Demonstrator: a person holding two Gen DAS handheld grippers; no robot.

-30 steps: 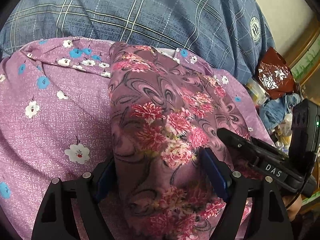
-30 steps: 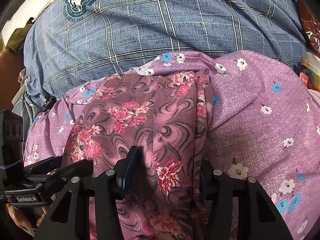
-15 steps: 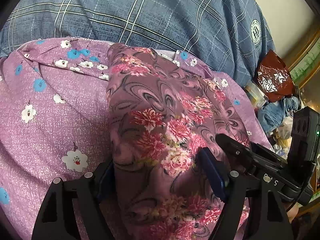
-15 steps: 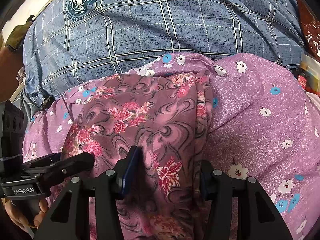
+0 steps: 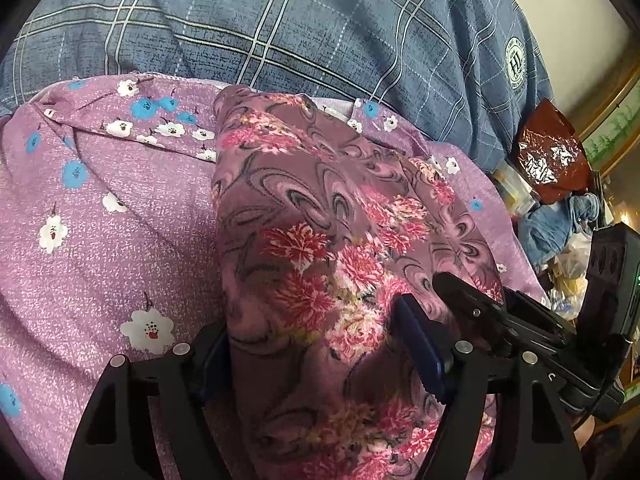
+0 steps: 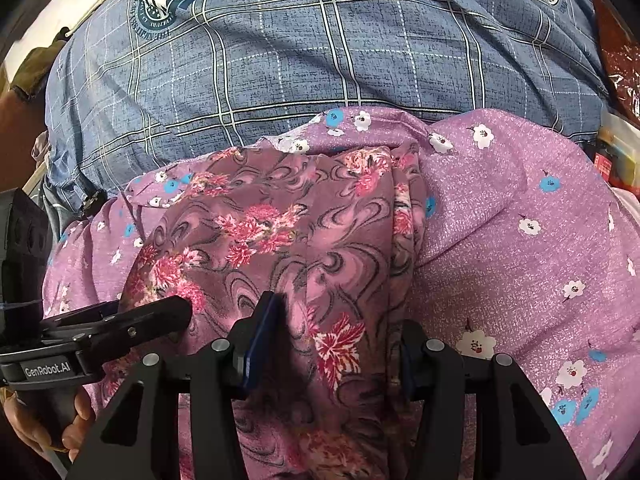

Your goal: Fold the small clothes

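Note:
A small mauve garment with red flowers and swirls (image 5: 320,240) lies folded in a long strip on a purple cloth with white and blue flowers (image 5: 100,240). It also shows in the right wrist view (image 6: 304,240), on the same purple cloth (image 6: 520,240). My left gripper (image 5: 316,344) has its jaws on either side of the near end of the garment, with cloth bunched between them. My right gripper (image 6: 336,344) grips the same end from the other side. Each gripper shows in the other's view: the right one (image 5: 500,320), the left one (image 6: 120,328).
The person's blue plaid shirt (image 5: 300,20) fills the far side close behind the cloth. A brown foil bag (image 5: 552,156), blue fabric (image 5: 560,228) and clutter sit at the right edge of the left wrist view.
Both views have shifted only slightly. The two grippers have come a little closer together. The garment stays held at its near end.

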